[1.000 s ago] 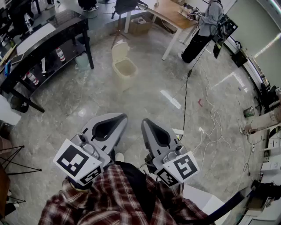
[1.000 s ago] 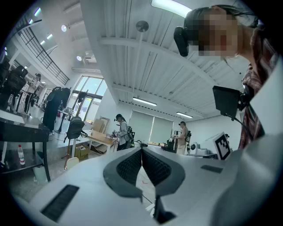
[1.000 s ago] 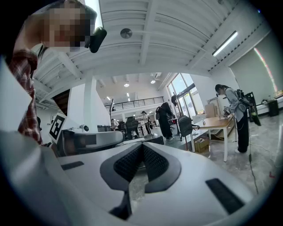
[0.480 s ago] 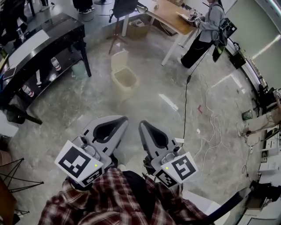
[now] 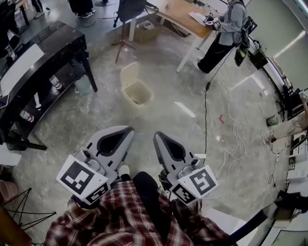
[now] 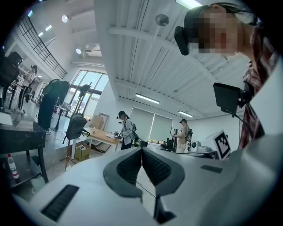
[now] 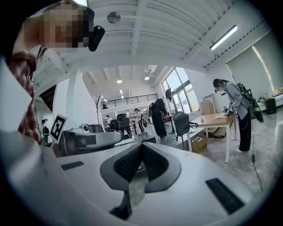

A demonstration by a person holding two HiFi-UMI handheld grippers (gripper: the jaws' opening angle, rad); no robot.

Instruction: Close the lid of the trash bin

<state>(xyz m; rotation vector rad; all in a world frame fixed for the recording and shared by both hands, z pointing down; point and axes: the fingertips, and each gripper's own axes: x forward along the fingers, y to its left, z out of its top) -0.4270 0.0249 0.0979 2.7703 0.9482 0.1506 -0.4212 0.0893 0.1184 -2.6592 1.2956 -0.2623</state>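
Across the floor, well ahead, the trash bin (image 5: 138,93) stands with its lid (image 5: 128,74) upright, and since the left gripper (image 5: 126,130) and right gripper (image 5: 160,137) are both pinched together on nothing, best step close and tip the lid down from behind.

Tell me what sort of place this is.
Probably a lab or workshop-style office: a wooden desk with a person standing at it, a black bench holding bottles, and loose cables trailing over the floor.
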